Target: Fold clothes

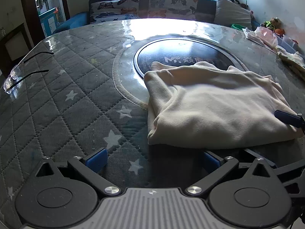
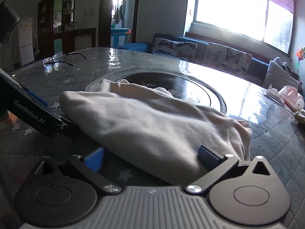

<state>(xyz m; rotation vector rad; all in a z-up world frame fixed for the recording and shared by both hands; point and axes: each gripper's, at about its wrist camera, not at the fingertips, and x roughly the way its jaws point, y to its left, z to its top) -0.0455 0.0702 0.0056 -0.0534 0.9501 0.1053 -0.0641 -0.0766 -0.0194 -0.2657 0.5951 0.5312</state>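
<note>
A cream garment [image 1: 215,103] lies folded in a thick bundle on the quilted table, partly over the black round centre disc [image 1: 183,55]. My left gripper [image 1: 152,160] is open, its blue pads just short of the bundle's near edge, holding nothing. My right gripper [image 2: 150,157] is open with the garment [image 2: 152,120] lying between its spread fingers; the right pad [image 2: 207,154] presses against the cloth. The left gripper's body [image 2: 36,116] shows at the left of the right wrist view, at the bundle's other end. The right gripper's finger tip [image 1: 289,117] shows at the right edge of the left wrist view.
Rimless glasses [image 1: 13,76] lie near the table's left edge, also in the right wrist view [image 2: 55,60]. Pink and white plastic bags [image 1: 265,34] and boxes sit at the far right. A sofa with butterfly cushions [image 1: 171,3] stands behind the table.
</note>
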